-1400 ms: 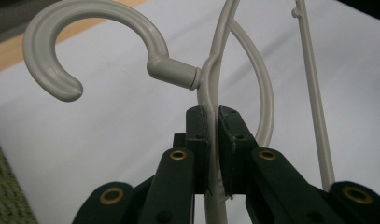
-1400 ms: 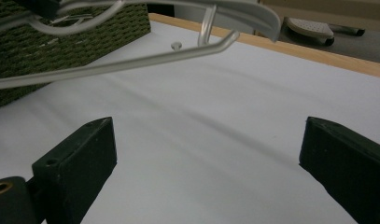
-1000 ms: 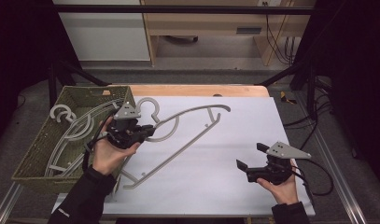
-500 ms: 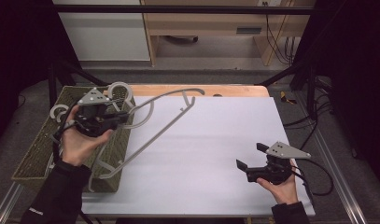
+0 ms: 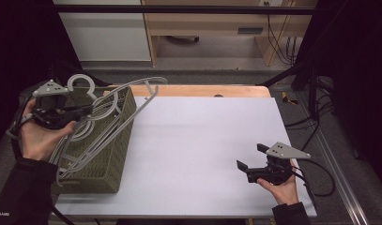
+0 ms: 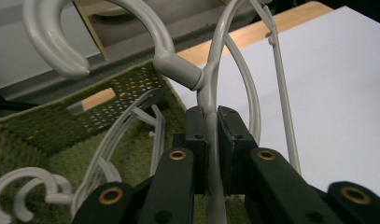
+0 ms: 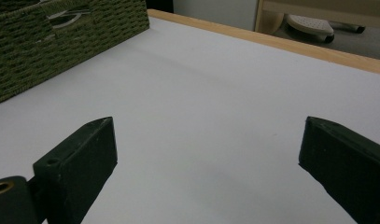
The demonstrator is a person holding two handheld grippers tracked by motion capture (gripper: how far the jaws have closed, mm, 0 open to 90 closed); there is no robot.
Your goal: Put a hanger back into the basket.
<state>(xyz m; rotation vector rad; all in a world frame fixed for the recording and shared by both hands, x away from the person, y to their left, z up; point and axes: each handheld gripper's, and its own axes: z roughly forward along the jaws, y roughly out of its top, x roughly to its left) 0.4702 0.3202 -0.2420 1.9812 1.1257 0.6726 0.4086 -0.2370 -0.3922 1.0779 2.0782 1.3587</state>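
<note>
So the left gripper [image 5: 80,111] is clamping a pale grey plastic clothes hanger [image 6: 208,88] right at the neck, just under the hook, probably because that's the stiffest spot and it's keeping the long arms from swinging. It's holding the hanger tilted over the olive-green woven basket [image 5: 111,161] at the table's left edge, where more grey hangers [image 6: 110,154] are already lying, so my guess is it's getting dropped in there. The right gripper [image 5: 252,159] is idling near the white tabletop [image 5: 202,140], jaws spread wide and gripping nothing, likely waiting its turn.
</note>
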